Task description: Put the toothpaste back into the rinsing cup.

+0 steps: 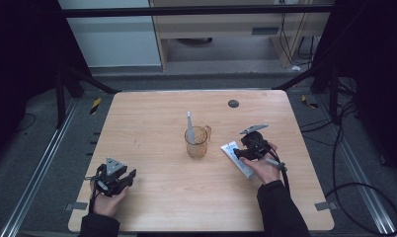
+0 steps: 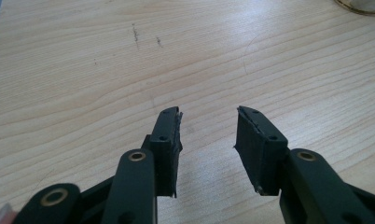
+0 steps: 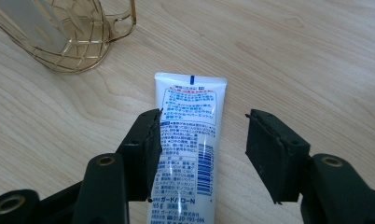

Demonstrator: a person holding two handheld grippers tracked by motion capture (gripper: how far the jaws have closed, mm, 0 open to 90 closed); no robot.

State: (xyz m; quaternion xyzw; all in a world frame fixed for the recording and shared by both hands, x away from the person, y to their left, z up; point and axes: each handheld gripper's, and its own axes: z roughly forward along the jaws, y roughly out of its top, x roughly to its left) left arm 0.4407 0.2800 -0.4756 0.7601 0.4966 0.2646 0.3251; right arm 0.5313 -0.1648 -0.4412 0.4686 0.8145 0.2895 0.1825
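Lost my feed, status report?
Right gripper open over toothpaste tube, not clamped. Left gripper open, idle. Cup beside tube; nothing blocking.

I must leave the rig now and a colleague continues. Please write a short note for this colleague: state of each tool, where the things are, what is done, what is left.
Left tool: open, nothing between its jaws, low over bare table at the near left.
Right tool: open, jaws on both sides of the toothpaste tube, not pressing it.
Tube: lies flat on the table, right of the cup.
Cup: clear amber, at the table's middle, with a toothbrush standing inside.
Done: toothbrush is in the cup.
Left, probably: close the right tool on the tube, lift it, put it into the cup.
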